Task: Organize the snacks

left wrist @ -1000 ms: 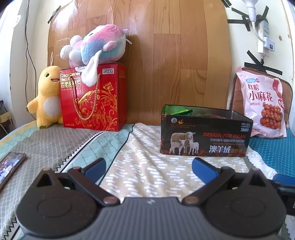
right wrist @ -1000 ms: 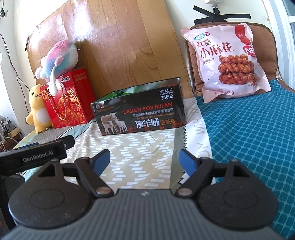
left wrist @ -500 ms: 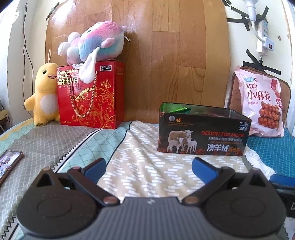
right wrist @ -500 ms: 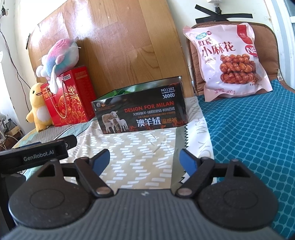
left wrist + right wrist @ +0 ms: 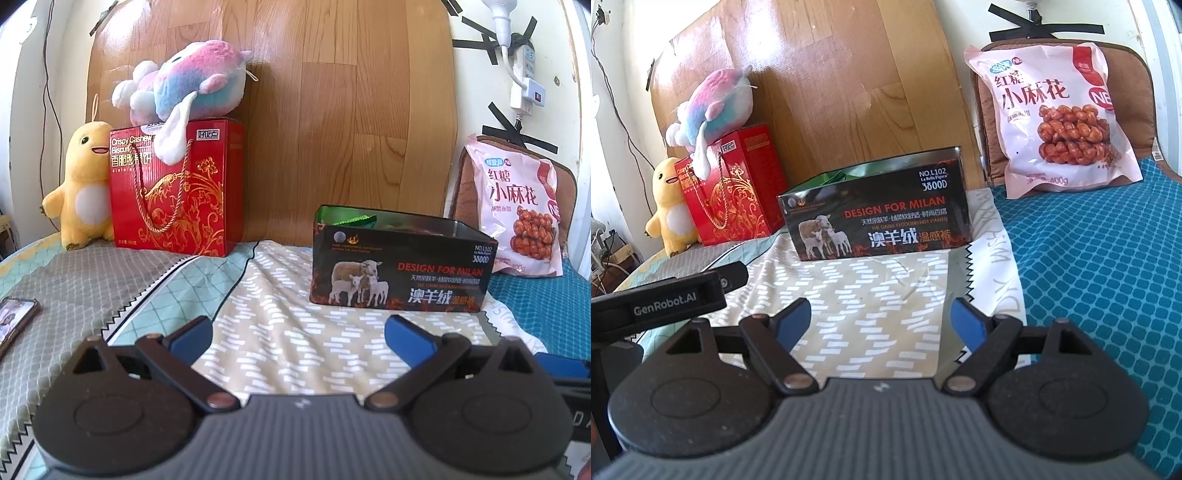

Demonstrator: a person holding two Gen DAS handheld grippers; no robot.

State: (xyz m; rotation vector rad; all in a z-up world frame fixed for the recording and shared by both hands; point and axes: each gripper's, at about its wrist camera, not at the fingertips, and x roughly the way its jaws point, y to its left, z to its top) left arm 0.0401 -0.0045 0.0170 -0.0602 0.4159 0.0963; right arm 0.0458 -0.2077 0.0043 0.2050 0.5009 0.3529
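A black open-topped box printed with sheep stands on the bed, with green packets showing inside it; it also shows in the right wrist view. A pink bag of twisted dough snacks leans on a brown cushion at the back right, also in the right wrist view. A red biscuit gift box stands at the back left, also in the right wrist view. My left gripper is open and empty, short of the black box. My right gripper is open and empty.
A yellow plush and a pink-blue plush sit by and on the red box. A phone lies at the left. A wooden headboard stands behind. The left gripper's body shows at the right wrist view's left.
Both grippers have drifted slightly; the scene has shifted a little in each view. Both stay open and empty.
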